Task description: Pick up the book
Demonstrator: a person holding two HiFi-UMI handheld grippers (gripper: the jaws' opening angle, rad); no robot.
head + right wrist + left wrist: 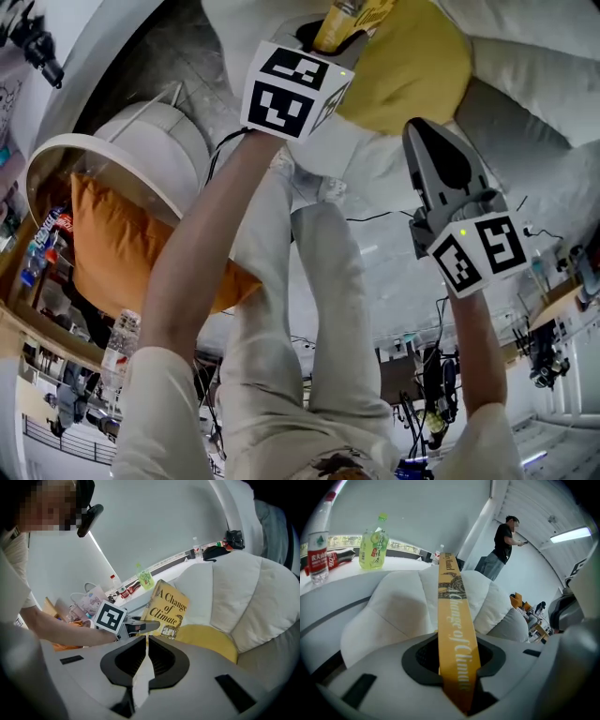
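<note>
Item: left gripper [457,660], grey moulded plastic with dark ribbed pads, is pinching the book [166,609] by its spine, with the jaws standing partly apart at the spine's width and pressing on both sides of it. Item: right gripper [143,660], of the same make, is hovering just beside the book without touching it. Its jaws are drawn together with only a thin slit between them, and nothing is sitting in that slit. The book is a slim yellow hardback, a flat rectangle with a smooth cover carrying dark serif lettering and a small ornament. In the right gripper view it is standing on end, its front cover facing that camera and leaning slightly to the picture's right, and the left gripper is gripping it low on the spine edge. In the left gripper view the spine is running straight away from the jaws, so the long axis is rising with the top end pointing up. The book is sitting in front of plump white cushions [234,592] of soft quilted fabric and just over a rounded yellow cushion [206,639]; whether its lower edge is touching that cushion cannot be told. Behind, a green drink bottle [374,543] and a clear water bottle [318,545] are standing upright on a white ledge [408,563].
</note>
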